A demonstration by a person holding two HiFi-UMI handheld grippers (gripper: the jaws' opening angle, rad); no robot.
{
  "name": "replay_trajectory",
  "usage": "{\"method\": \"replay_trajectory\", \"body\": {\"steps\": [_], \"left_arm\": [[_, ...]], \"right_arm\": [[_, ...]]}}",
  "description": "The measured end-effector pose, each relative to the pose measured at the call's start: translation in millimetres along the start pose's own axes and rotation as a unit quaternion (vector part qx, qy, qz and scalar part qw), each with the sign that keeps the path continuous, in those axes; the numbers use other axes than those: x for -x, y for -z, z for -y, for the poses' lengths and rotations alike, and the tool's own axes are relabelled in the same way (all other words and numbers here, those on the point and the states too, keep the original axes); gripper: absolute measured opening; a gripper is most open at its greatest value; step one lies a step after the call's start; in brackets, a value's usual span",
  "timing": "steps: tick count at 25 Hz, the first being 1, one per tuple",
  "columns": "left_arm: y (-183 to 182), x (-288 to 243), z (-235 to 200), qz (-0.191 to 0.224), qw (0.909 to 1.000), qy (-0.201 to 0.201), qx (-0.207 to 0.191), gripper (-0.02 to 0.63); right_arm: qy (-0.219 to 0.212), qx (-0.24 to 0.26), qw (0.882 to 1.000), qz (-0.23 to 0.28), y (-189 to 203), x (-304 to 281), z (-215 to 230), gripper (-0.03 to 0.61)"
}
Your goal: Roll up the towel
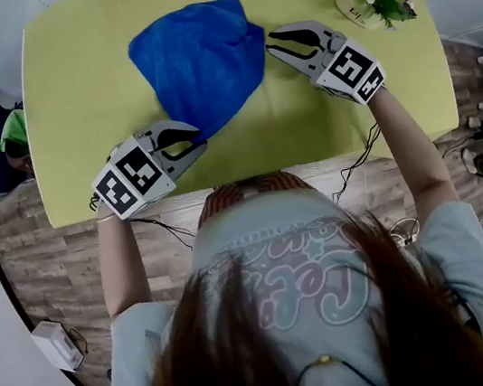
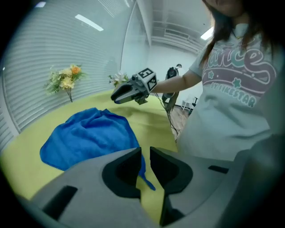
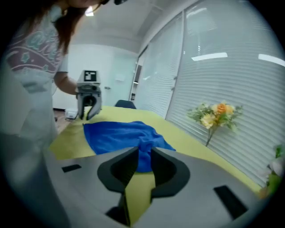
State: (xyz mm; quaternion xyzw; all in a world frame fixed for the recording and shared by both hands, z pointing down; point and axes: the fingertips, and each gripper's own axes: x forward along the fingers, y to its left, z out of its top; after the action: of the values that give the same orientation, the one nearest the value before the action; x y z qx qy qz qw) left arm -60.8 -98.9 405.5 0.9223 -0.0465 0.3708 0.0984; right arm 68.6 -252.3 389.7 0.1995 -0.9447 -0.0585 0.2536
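Left gripper (image 1: 199,141) pinches blue towel (image 1: 200,57) by its near corner — we see right gripper (image 1: 269,43) jaws slightly apart beside its right edge.

**Operator, seen from above.** You wear a pale grey short-sleeved T-shirt (image 1: 257,231) printed with pastel pink and mint lettering, and long reddish-brown hair (image 1: 400,317) falls over it. Your grey-bodied left gripper (image 1: 196,142) and right gripper (image 1: 271,43) each have black-lined jaws, a white cube (image 1: 351,68) bearing black square markers, and a thin black cable (image 1: 362,158).
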Motion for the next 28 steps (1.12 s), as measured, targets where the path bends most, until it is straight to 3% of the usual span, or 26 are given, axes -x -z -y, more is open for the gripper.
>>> {"method": "replay_trajectory", "body": {"steps": [1,3,4,7,10,13,16,19,21,25,27,28], "left_arm": [[-2,5,3,0.012,0.9999,0.003,0.008,0.043],[-3,16,5,0.025,0.9996,-0.005,0.016,0.164],[-4,24,3,0.028,0.9994,-0.016,0.012,0.189],[-32,50,-27,0.064,0.9947,-0.078,-0.017,0.19],[-85,54,-95,0.117,0.9761,-0.176,-0.053,0.19],[-119,18,-169,0.123,0.9663,-0.223,-0.036,0.19],[-125,-36,-218,0.079,0.9732,-0.216,-0.003,0.189],[-111,-84,-237,0.0,0.9831,-0.183,0.008,0.176],[-99,-104,-245,-0.039,0.984,-0.174,0.008,0.173],[-97,-112,-248,-0.032,0.987,-0.151,0.043,0.105],[-96,-110,-249,-0.03,0.9871,-0.153,0.036,0.031],[-96,-109,-250,-0.029,0.9867,-0.157,0.031,0.03]], "right_arm": [[0.01,-0.02,1.0,-0.009,2,-6,10,0.084],[0.005,-0.054,0.998,-0.027,6,-23,14,0.121],[0.003,-0.067,0.997,-0.035,9,-31,13,0.13],[-0.001,-0.086,0.994,-0.068,19,-49,8,0.132],[-0.001,-0.092,0.991,-0.102,27,-58,6,0.135],[-0.008,-0.09,0.988,-0.129,32,-62,5,0.122],[-0.018,-0.087,0.986,-0.143,34,-63,-1,0.061],[-0.022,-0.096,0.985,-0.141,33,-63,-6,0.031],[-0.024,-0.1,0.985,-0.136,32,-64,-7,0.021],[-0.02,-0.108,0.986,-0.128,32,-62,-3,0.013],[-0.011,-0.111,0.986,-0.121,30,-58,-3,0.011],[-0.005,-0.112,0.987,-0.116,28,-55,-3,0.01]]}}
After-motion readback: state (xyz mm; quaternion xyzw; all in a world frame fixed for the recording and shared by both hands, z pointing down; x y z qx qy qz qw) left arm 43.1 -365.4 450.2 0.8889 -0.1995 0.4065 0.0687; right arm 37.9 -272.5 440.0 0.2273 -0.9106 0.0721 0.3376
